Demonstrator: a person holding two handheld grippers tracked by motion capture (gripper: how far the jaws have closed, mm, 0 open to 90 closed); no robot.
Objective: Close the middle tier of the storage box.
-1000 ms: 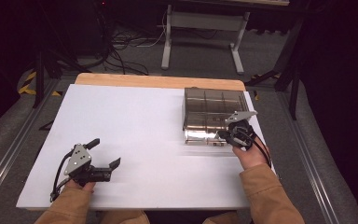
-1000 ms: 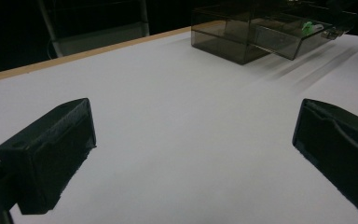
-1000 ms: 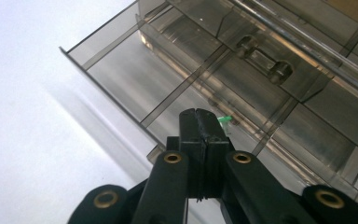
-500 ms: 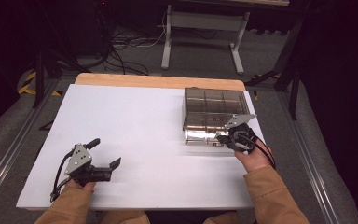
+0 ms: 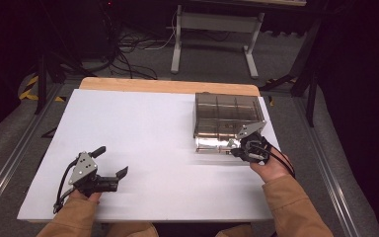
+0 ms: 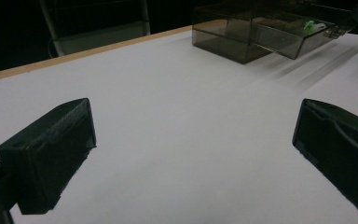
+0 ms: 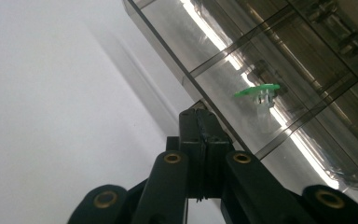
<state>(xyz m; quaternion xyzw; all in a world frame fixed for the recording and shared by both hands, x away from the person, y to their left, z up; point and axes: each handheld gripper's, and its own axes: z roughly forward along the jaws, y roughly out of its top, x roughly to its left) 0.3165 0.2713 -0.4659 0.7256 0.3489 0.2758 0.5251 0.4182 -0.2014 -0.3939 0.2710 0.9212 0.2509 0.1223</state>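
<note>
Smoked-plastic drawer box (image 5: pixel 228 118) sits at the far right of the white tabletop (image 5: pixel 143 138), its lowest drawer (image 5: pixel 217 144) pulled part-way out toward the person. Right tongs (image 5: pixel 238 149) are at the drawer's front edge; in the right gripper view their jaws are pressed together, tips (image 7: pixel 199 122) against or just under the drawer's front lip. Whether they pinch a handle or merely touch the lip I cannot tell. Inside the drawer a small green-topped clear piece (image 7: pixel 259 92) lies in a middle compartment; it is visible too in the left gripper view (image 6: pixel 313 25).

Change over the last second: essentially none. Compared with the two earlier high views, the box, the drawer's extension and both hands look the same. Right jaws have stayed together throughout.

Left tongs (image 5: pixel 109 163) rest near the front left of the tabletop, well apart from the box, jaws wide apart with nothing between them (image 6: pixel 191 154).

Judgement: a pause at the drawer front, mid-pull or mid-push. Direction of the drawer stroke is not settled by these frames. Left tongs appear free to steady the box or reach for the green piece.
</note>
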